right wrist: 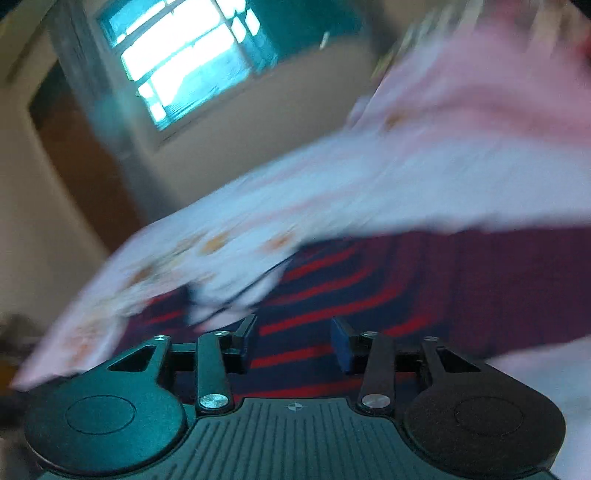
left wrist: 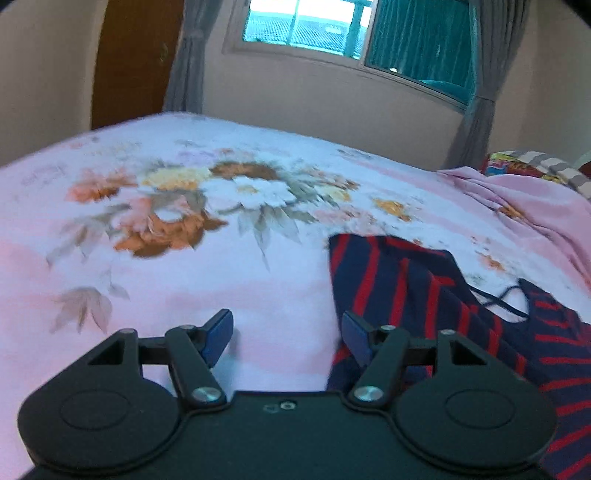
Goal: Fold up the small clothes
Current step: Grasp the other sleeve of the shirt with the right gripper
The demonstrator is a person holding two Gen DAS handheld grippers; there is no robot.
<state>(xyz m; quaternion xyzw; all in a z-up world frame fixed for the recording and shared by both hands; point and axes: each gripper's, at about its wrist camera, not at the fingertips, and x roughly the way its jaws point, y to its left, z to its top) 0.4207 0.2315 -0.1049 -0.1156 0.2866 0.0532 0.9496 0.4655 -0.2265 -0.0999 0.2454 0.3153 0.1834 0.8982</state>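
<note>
A small navy garment with red stripes (left wrist: 424,295) lies on the pink floral bedsheet (left wrist: 184,206), at the right of the left wrist view, with thin straps showing at its far right. My left gripper (left wrist: 287,338) is open and empty, just above the sheet at the garment's left edge; its right finger is over the fabric. In the blurred, tilted right wrist view the same striped garment (right wrist: 332,295) fills the lower middle. My right gripper (right wrist: 293,345) is open and empty, low over the garment.
The bed's far edge (left wrist: 258,125) runs below a window (left wrist: 332,29) with grey curtains. A wooden door (left wrist: 133,59) stands at the far left. Bunched pink sheet and colourful pillows (left wrist: 524,170) lie at the right.
</note>
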